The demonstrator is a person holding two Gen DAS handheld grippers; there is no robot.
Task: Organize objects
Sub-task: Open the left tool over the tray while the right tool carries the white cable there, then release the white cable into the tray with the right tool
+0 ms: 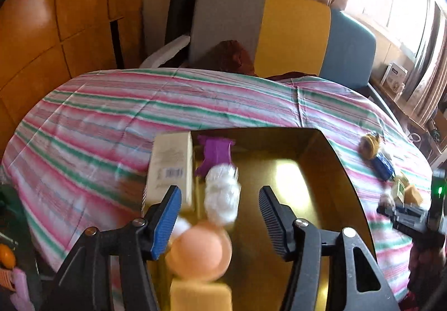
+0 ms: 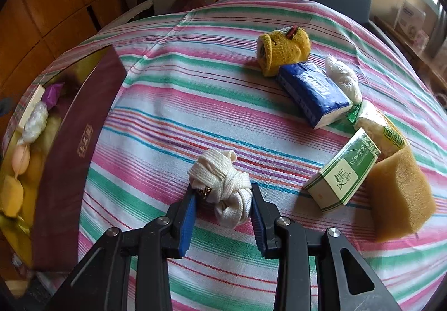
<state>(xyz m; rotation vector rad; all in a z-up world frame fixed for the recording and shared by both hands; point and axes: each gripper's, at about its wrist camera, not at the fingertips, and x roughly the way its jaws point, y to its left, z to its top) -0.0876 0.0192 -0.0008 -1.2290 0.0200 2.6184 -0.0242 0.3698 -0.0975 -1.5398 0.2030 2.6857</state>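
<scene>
My left gripper (image 1: pixel 219 216) is open above a gold-lined box (image 1: pixel 321 171). Inside the box lie a beige carton (image 1: pixel 171 168), a purple wrapper (image 1: pixel 213 156), a white wrapped bundle (image 1: pixel 222 196), a peach ball (image 1: pixel 201 251) and a yellow sponge (image 1: pixel 199 297). My right gripper (image 2: pixel 223 203) is shut on a white rolled cloth belt (image 2: pixel 220 185) over the striped tablecloth (image 2: pixel 167 104). The box with its maroon side (image 2: pixel 75 154) shows at the left of the right wrist view.
On the cloth at the right lie a yellow towel roll (image 2: pixel 282 50), a blue tissue pack (image 2: pixel 314 93), a white plastic bag (image 2: pixel 343 78), a green-and-white box (image 2: pixel 342 171), a rice packet (image 2: pixel 380 129) and a brown sponge (image 2: pixel 399 193). A grey, yellow and blue chair back (image 1: pixel 279 29) stands behind the table.
</scene>
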